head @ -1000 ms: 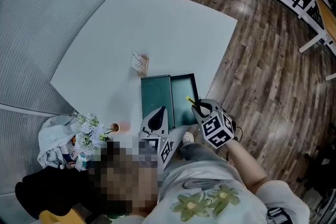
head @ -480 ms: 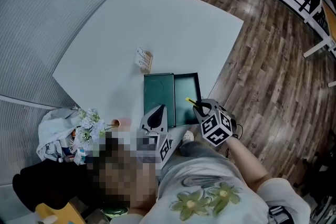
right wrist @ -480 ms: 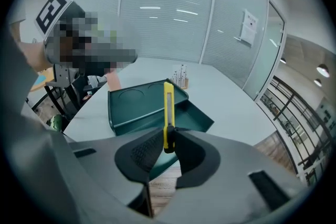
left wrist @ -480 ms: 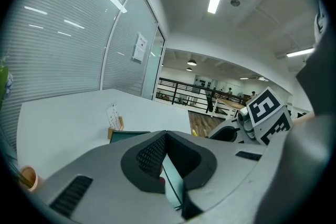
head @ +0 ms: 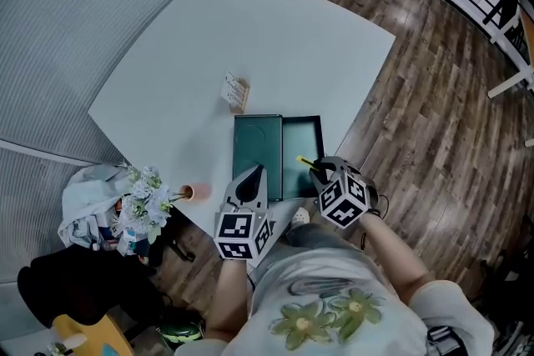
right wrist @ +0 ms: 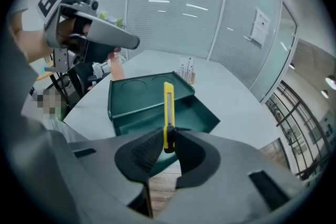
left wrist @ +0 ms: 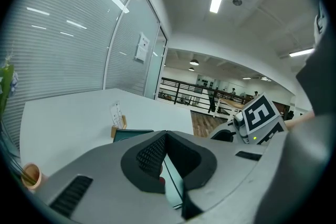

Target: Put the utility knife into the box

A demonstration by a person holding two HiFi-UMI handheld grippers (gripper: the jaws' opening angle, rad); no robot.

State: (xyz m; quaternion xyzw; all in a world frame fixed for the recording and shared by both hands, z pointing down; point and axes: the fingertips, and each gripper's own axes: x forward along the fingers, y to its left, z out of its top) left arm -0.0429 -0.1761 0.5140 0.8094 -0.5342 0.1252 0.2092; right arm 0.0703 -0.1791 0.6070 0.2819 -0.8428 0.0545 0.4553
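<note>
Knife in right gripper — over box

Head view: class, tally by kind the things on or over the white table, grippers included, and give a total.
Grippers: 2, the left gripper and the right gripper
Utility knife: 1
Green box: 1
Card stand: 1
Small cup: 1
Total: 6

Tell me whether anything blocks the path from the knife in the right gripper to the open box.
Nothing visible does. The right gripper holds the utility knife at the near edge of the open box, whose tray looks empty. The lid lies flat alongside, and the left gripper sits off to the side.
</note>
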